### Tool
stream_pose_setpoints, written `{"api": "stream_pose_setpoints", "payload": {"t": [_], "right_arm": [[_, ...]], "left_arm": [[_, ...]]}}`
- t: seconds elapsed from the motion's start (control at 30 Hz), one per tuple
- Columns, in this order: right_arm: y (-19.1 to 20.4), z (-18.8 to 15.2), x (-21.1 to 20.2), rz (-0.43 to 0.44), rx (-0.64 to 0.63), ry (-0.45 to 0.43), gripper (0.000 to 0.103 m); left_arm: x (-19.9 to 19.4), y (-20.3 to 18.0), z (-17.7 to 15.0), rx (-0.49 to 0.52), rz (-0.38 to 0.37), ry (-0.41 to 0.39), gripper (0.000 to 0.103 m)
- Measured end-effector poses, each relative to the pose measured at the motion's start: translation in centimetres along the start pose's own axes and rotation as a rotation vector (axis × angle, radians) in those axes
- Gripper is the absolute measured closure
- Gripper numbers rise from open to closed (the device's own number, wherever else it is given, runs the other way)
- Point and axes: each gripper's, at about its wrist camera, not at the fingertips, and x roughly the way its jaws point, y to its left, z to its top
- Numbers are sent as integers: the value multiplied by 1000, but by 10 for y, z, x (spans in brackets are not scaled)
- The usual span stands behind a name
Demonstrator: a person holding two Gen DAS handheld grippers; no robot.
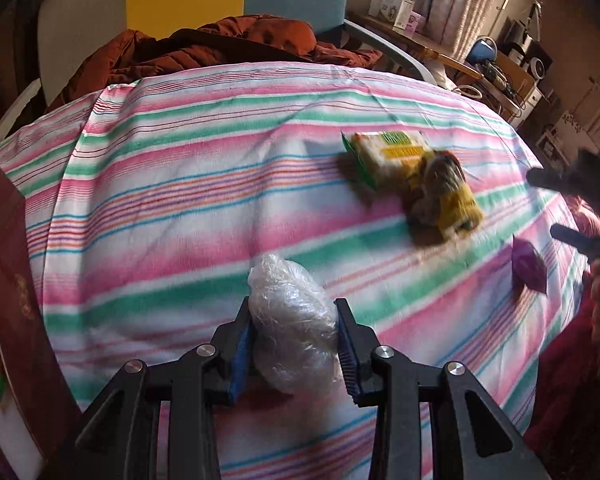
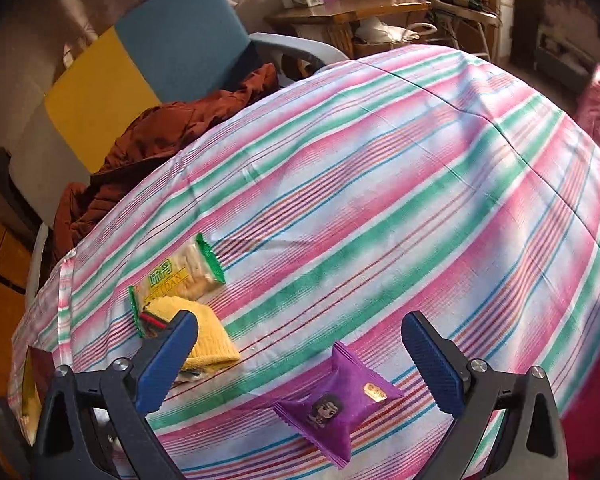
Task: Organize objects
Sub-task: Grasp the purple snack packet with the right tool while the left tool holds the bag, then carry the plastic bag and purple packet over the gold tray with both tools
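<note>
My left gripper (image 1: 296,312) is shut on a clear plastic-wrapped bundle (image 1: 292,320), held just above the striped cloth (image 1: 160,200). A green-and-white cracker packet (image 1: 384,152) and a yellow cloth item (image 1: 448,196) lie ahead to the right. A purple snack packet (image 1: 529,268) lies at the right. My right gripper (image 2: 300,332) is open, with the purple packet (image 2: 336,400) on the cloth between and just below its fingers. The cracker packet (image 2: 180,276) and yellow cloth (image 2: 208,336) lie to its left. The right gripper also shows in the left wrist view (image 1: 560,208).
A dark red box (image 1: 16,300) stands at the table's left edge. A rust-coloured jacket (image 1: 220,44) lies on a blue and yellow chair (image 2: 180,40) behind the table. A wooden desk (image 2: 340,12) with boxes stands at the back.
</note>
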Motion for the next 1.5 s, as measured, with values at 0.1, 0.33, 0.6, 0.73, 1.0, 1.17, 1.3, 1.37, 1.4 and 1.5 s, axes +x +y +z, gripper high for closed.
{"api": "stream_pose_setpoints", "payload": {"t": [0.1,0.33,0.6,0.73,1.0,1.17,1.3,1.37,1.4,1.5], "right_arm": [[-16,-2,-8,16,85,1,1],[-22,-24,-15,-6,133,59,11],[-26,-34,14,-70,117,135,44],[-13,-36,16,-101,32,126,51],[6,-40,18,-183,-109,132,51],[13,-38,14,-137,-150,111,52],[24,-36,0,-76,-182,43,52],[25,-37,-5,-55,-185,30,52],[26,-37,-8,-44,-185,21,52],[32,-38,-13,-1,-197,-11,52]], "left_arm": [[-5,-7,-14,52,14,-26,66],[-10,-5,-25,75,-3,-60,66],[-10,1,-28,53,-46,-78,65],[-10,0,-31,64,-40,-92,65],[-11,-2,-33,86,-34,-101,65],[-15,0,-29,67,-41,-72,66],[-42,-3,-31,77,-49,-118,66],[-61,-4,-33,85,-48,-154,66],[-68,-3,-33,82,-44,-168,66],[-93,4,-34,65,-34,-215,66]]}}
